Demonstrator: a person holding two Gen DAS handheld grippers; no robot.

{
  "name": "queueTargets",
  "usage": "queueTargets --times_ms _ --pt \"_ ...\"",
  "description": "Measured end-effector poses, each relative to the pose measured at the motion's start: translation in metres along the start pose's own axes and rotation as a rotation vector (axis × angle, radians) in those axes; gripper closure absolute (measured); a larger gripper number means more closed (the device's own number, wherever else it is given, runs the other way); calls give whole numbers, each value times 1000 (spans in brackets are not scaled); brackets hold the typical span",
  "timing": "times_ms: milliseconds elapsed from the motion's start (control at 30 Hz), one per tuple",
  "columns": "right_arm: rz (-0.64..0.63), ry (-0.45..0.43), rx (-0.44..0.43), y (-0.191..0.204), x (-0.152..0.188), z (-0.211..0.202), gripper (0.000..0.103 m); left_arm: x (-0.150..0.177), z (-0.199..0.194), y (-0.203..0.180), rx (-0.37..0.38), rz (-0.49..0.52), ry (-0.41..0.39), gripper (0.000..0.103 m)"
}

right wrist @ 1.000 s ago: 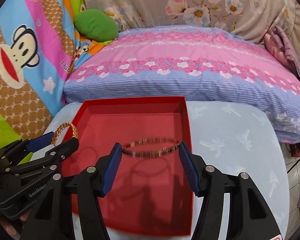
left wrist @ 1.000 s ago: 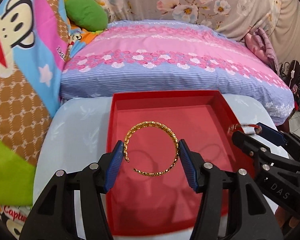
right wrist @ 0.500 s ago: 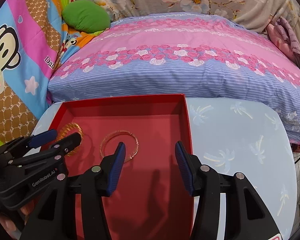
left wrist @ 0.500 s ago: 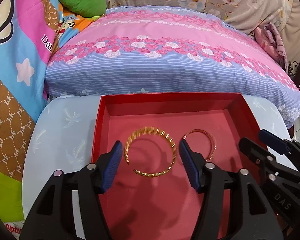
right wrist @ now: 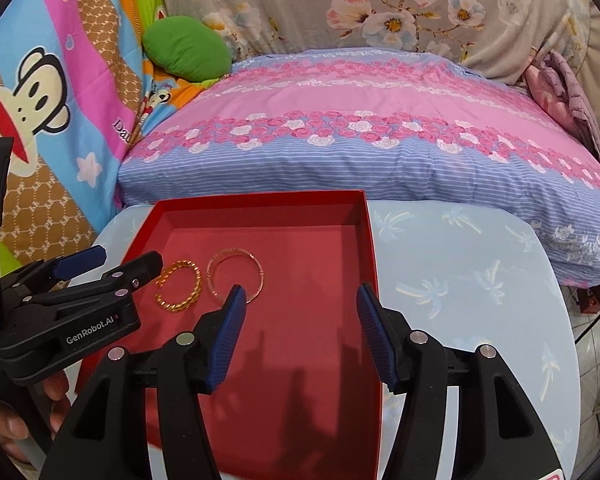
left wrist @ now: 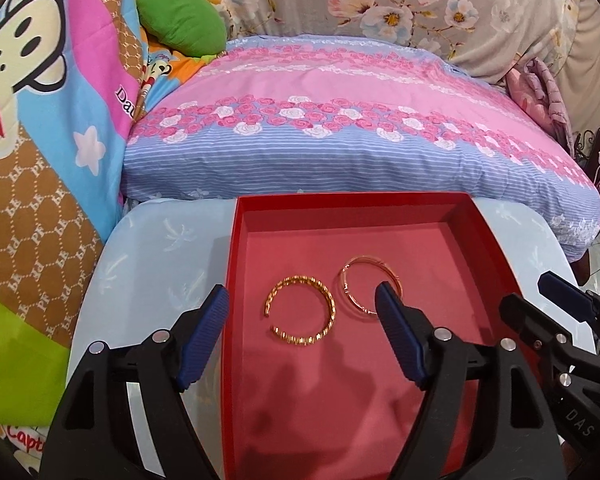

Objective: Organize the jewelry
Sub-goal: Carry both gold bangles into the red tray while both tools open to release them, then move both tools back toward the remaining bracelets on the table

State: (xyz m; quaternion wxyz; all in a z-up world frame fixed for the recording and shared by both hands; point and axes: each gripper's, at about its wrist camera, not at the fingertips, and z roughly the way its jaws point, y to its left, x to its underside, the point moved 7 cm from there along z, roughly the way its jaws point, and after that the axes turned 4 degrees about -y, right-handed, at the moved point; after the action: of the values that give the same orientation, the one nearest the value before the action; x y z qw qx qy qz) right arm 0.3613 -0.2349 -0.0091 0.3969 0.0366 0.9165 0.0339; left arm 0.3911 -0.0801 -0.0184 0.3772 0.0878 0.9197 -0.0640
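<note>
both bangles now dropped, gold bangle beside thin bangle, in red box

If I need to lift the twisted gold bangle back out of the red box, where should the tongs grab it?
Come from above and pinch the band of the twisted gold bangle on its closed side. It lies flat in the red box, its gap facing the left wall.

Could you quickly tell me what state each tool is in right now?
Left tool: open, just widened, holding nothing.
Right tool: open, just widened slightly, holding nothing.
</note>
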Motion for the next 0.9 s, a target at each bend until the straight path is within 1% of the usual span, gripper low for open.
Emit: queueTargets --times_ms 200,333,467,667,800,900 --pt "-9 -9 -15 10 27 -38 47 25 -44 5 19 -35 -26 32" --pt "-13 -3 -25 15 56 -64 47 48 -75 8 6 -28 -46 32" --pt "-14 11 -25 18 85 -85 47 74 -103 9 12 -36 -58 32" --pt "6 57 -28 13 131 -108 47 122 -126 7 -4 -26 -31 31" --pt "1 82 -13 11 160 -118 47 154 -134 6 -13 -11 -5 31" --pt "10 109 -13 8 182 -125 47 178 -136 3 3 -15 28 31"
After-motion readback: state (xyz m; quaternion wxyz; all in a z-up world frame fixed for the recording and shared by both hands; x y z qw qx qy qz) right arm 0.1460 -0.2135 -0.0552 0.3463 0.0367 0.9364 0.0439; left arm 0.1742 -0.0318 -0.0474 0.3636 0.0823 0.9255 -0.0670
